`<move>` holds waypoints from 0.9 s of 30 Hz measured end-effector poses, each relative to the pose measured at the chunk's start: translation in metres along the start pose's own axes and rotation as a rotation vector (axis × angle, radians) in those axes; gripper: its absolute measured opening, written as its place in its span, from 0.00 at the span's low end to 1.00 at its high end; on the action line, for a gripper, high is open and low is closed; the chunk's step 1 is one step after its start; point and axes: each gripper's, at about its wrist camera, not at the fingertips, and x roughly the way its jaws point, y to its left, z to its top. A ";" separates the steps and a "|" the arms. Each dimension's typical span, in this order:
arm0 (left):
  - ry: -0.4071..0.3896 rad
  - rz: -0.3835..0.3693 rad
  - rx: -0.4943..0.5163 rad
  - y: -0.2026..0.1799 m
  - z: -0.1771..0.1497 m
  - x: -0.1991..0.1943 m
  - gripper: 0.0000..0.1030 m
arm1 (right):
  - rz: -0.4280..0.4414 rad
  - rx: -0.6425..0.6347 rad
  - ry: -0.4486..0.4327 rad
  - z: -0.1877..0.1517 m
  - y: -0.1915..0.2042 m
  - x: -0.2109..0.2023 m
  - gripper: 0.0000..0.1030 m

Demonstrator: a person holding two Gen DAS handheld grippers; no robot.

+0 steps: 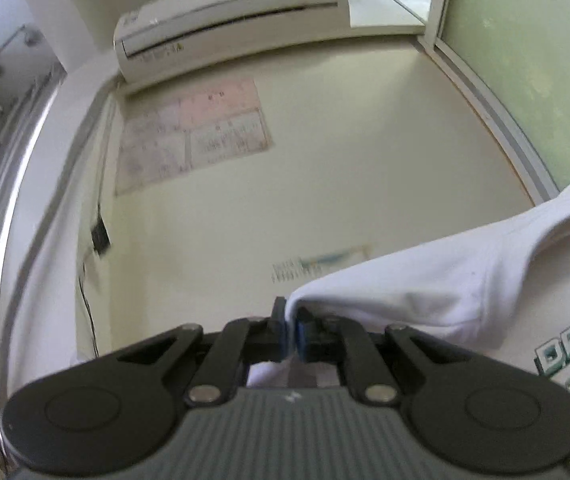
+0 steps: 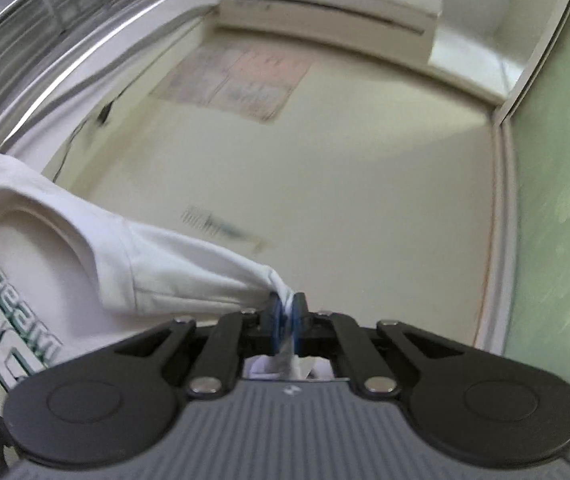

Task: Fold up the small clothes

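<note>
A small white T-shirt (image 1: 465, 280) with green printed letters hangs stretched in the air between my two grippers. My left gripper (image 1: 291, 316) is shut on one sleeve end, with the shirt running off to the right. In the right wrist view the same T-shirt (image 2: 105, 268) runs off to the left, and my right gripper (image 2: 287, 310) is shut on the bunched tip of the other sleeve. Both cameras point up at the wall, so the lower part of the shirt and any table are hidden.
A wall air conditioner (image 1: 229, 16) hangs high ahead, also in the right wrist view (image 2: 329, 4). Paper posters (image 1: 193, 136) are stuck on the cream wall. A green wall panel (image 1: 533, 60) is at the right. A window with metal bars (image 1: 1, 92) is at the left.
</note>
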 end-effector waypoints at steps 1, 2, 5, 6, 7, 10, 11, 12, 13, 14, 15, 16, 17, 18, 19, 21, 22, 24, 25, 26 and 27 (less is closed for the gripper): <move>0.000 0.009 0.010 -0.001 0.007 0.007 0.05 | -0.014 0.001 -0.008 0.008 -0.005 0.002 0.00; 0.007 0.015 0.023 -0.004 0.011 0.016 0.05 | -0.027 0.001 -0.010 0.014 -0.011 0.008 0.00; 0.064 0.019 0.062 -0.021 0.000 0.050 0.05 | -0.035 0.006 0.025 0.011 -0.022 0.033 0.00; 0.095 0.013 0.069 -0.024 -0.007 0.062 0.05 | -0.031 0.005 0.056 0.004 -0.022 0.046 0.00; 0.133 0.001 0.073 -0.030 -0.020 0.077 0.05 | -0.023 0.005 0.088 -0.013 -0.020 0.064 0.00; 0.282 -0.039 0.080 -0.053 -0.078 0.133 0.05 | 0.012 0.028 0.218 -0.065 -0.011 0.113 0.00; 0.339 -0.050 0.085 -0.062 -0.102 0.153 0.05 | 0.022 0.037 0.264 -0.085 -0.008 0.133 0.00; 0.400 -0.059 0.100 -0.075 -0.131 0.175 0.05 | 0.032 0.047 0.313 -0.113 0.000 0.150 0.00; 0.463 -0.061 0.120 -0.091 -0.165 0.198 0.05 | 0.041 0.055 0.366 -0.143 0.008 0.170 0.00; 0.513 -0.060 0.135 -0.104 -0.193 0.216 0.06 | 0.049 0.062 0.423 -0.176 0.018 0.192 0.00; 0.573 -0.057 0.147 -0.119 -0.224 0.235 0.06 | 0.056 0.072 0.476 -0.211 0.029 0.213 0.00; 0.647 -0.047 0.155 -0.135 -0.260 0.257 0.09 | 0.061 0.083 0.517 -0.241 0.039 0.230 0.00; 0.725 -0.032 0.166 -0.151 -0.297 0.278 0.11 | 0.064 0.099 0.569 -0.277 0.051 0.252 0.00; 0.806 -0.031 0.192 -0.166 -0.335 0.296 0.11 | 0.071 0.121 0.617 -0.311 0.063 0.270 0.00; 0.898 -0.031 0.233 -0.181 -0.374 0.311 0.11 | 0.083 0.144 0.686 -0.352 0.077 0.289 0.01; 1.039 -0.003 0.300 -0.196 -0.435 0.324 0.11 | 0.087 0.139 0.825 -0.412 0.097 0.306 0.27; 1.062 -0.007 0.289 -0.195 -0.448 0.323 0.11 | 0.075 0.145 0.884 -0.435 0.100 0.305 0.26; 1.058 -0.037 0.244 -0.184 -0.447 0.314 0.11 | 0.115 0.250 0.931 -0.452 0.085 0.289 0.25; 1.043 -0.063 0.219 -0.174 -0.437 0.307 0.12 | 0.133 0.314 0.949 -0.454 0.074 0.278 0.25; 1.015 -0.099 0.194 -0.168 -0.422 0.299 0.14 | 0.150 0.389 0.972 -0.455 0.063 0.262 0.25; 0.980 -0.135 0.180 -0.156 -0.404 0.285 0.21 | 0.171 0.446 0.984 -0.457 0.057 0.244 0.25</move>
